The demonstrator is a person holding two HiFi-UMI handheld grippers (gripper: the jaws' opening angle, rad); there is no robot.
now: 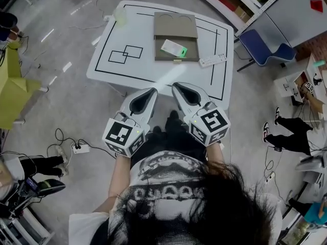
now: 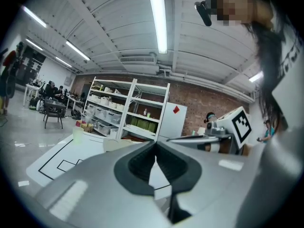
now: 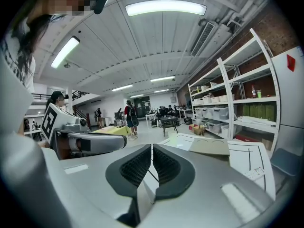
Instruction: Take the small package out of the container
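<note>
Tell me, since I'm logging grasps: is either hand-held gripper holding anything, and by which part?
Nothing is held: the left hand-held gripper and the right hand-held gripper are shut and empty.

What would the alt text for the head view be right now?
Seen from above, a person holds the left gripper and right gripper side by side, fingers shut and empty, short of a white table. On it sits an open cardboard container with the small package lying inside.

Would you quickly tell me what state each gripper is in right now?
Left gripper: closed, fingers together, holding nothing.
Right gripper: closed, fingers together, holding nothing.
</note>
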